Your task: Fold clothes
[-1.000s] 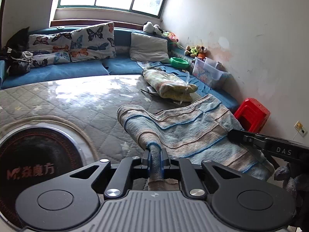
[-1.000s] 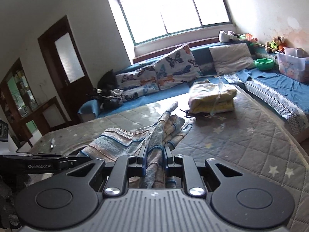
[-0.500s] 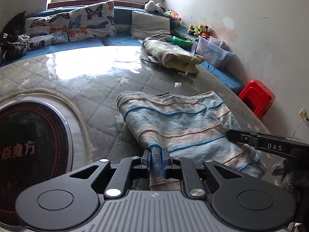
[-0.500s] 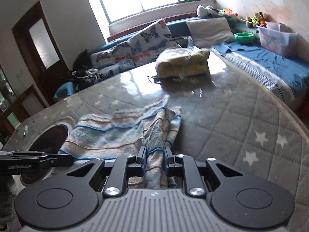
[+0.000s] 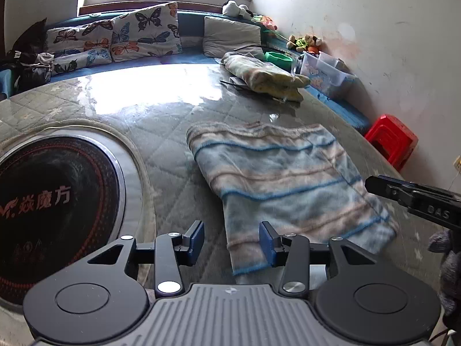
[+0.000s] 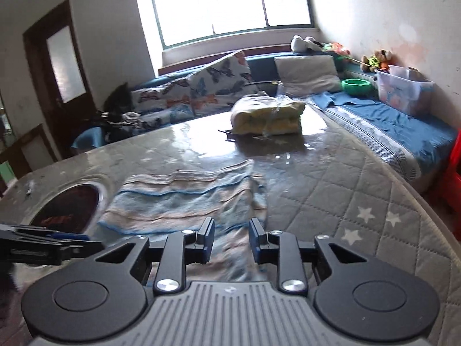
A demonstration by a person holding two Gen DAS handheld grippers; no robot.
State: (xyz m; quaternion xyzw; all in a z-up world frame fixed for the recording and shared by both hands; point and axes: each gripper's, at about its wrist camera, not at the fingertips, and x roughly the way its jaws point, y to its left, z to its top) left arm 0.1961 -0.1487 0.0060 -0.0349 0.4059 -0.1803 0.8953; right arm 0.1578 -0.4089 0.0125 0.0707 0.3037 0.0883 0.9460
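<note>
Surface: quilted grey surface (image 5: 173, 155), glossy under window glare.
Striped cloth (image 5: 282, 178): lay flat on it, folded.
Left gripper (image 5: 232, 243): jaws released, at cloth's near edge.
Right gripper (image 6: 232, 238): jaws released, over cloth's near corner.
Hidden: cloth's near edge, behind gripper bodies.

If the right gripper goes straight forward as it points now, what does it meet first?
Most likely the striped cloth: the right gripper has its jaws open just over the near edge, which lies flat on the mattress. Height above it is unclear.
</note>
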